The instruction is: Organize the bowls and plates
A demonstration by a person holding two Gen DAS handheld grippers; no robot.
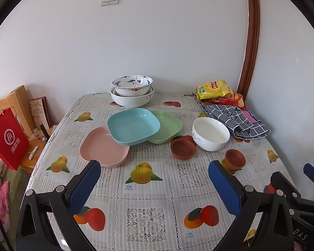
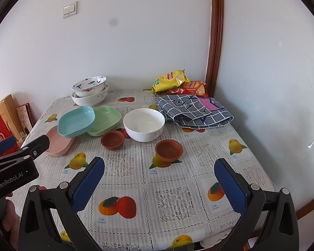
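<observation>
Three square plates overlap mid-table: a blue plate rests on a pink plate and a green plate. A white bowl stands to their right, with two small brown bowls near it. A blue-patterned bowl sits nested in a large white bowl at the back. My left gripper is open and empty above the near table. My right gripper is open and empty, the nearer brown bowl just beyond it.
Snack bags and a folded checked cloth lie at the back right by the wall. A red paper bag and a wooden chair stand left of the table. The fruit-print tablecloth covers the table.
</observation>
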